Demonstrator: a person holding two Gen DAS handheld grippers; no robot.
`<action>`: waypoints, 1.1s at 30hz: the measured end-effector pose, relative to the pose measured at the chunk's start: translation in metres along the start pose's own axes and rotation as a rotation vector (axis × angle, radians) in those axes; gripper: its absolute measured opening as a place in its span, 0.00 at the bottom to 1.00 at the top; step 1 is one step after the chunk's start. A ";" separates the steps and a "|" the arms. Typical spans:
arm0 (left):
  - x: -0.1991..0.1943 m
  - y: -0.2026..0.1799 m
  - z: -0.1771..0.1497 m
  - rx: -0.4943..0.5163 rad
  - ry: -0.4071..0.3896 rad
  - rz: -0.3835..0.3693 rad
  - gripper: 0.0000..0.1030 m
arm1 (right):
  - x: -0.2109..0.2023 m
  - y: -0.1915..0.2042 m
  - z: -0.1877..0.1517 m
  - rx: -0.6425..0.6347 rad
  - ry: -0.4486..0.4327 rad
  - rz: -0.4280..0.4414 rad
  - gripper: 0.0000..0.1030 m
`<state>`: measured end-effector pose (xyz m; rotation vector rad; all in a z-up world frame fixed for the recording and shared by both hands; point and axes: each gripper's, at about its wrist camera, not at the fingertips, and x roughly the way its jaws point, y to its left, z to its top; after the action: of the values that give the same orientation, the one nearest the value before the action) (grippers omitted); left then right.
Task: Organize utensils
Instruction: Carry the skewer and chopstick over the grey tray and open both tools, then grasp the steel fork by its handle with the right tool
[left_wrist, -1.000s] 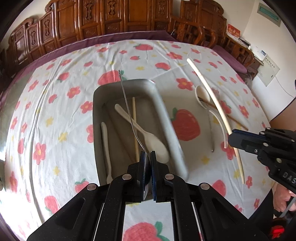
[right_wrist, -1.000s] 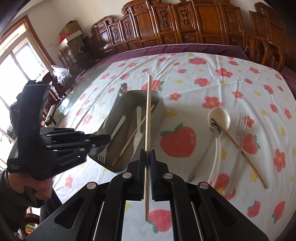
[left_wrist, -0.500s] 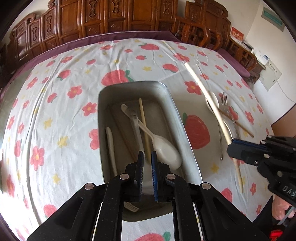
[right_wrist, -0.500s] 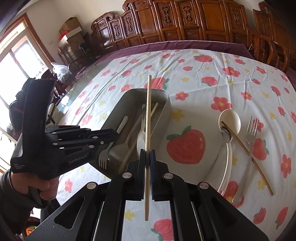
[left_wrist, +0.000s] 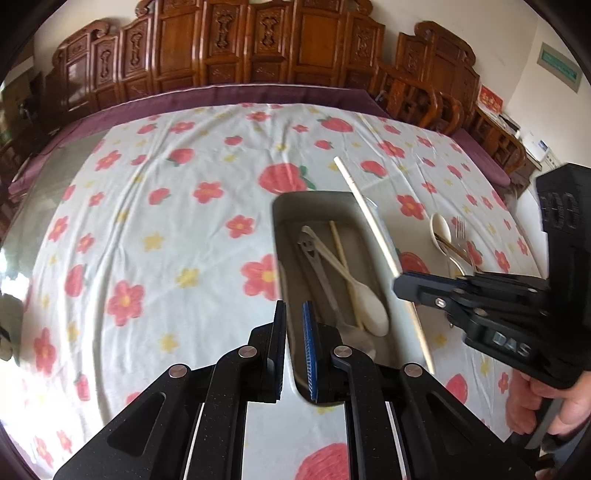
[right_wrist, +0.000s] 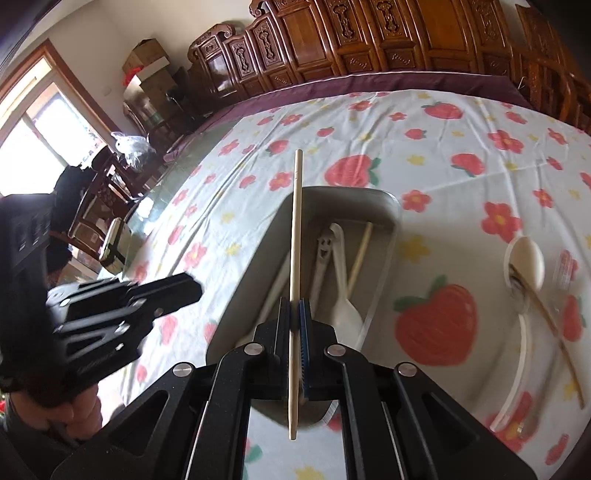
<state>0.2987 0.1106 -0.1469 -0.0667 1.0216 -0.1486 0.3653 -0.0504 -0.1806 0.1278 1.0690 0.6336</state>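
Observation:
A grey metal tray (left_wrist: 314, 195) holds a white spoon (left_wrist: 373, 314), a wooden chopstick (left_wrist: 338, 243) and a metal utensil with a smiley handle (left_wrist: 314, 258). My left gripper (left_wrist: 294, 310) hovers over the tray's near left rim, all but shut, with only a thin slit and nothing in it. My right gripper (right_wrist: 295, 306) is shut on a pale chopstick (right_wrist: 296, 221) and holds it lengthwise above the tray (right_wrist: 369, 194). In the left wrist view that gripper (left_wrist: 400, 286) and its chopstick (left_wrist: 369, 218) cross the tray's right rim.
On the strawberry tablecloth right of the tray lie a white spoon (right_wrist: 526, 258), a brown chopstick (right_wrist: 554, 317) and a fork (left_wrist: 460, 229). Carved wooden chairs (left_wrist: 258, 48) line the far edge. A hand (left_wrist: 554, 402) grips the right tool.
The left gripper let go of the thin metal utensil, which now lies in the tray, and slid left to the rim. The right gripper carried its chopstick in over the tray.

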 end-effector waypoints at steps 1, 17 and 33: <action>-0.003 0.003 -0.001 -0.005 -0.004 0.005 0.08 | 0.004 0.002 0.002 0.002 -0.001 0.002 0.06; -0.028 0.018 -0.004 -0.021 -0.045 0.019 0.08 | 0.036 0.006 0.000 -0.004 0.032 -0.034 0.09; -0.053 -0.009 -0.003 0.000 -0.091 0.016 0.22 | -0.059 -0.020 -0.032 -0.073 -0.050 -0.134 0.09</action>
<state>0.2682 0.1096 -0.1022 -0.0648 0.9312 -0.1304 0.3274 -0.1056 -0.1583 0.0084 0.9961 0.5448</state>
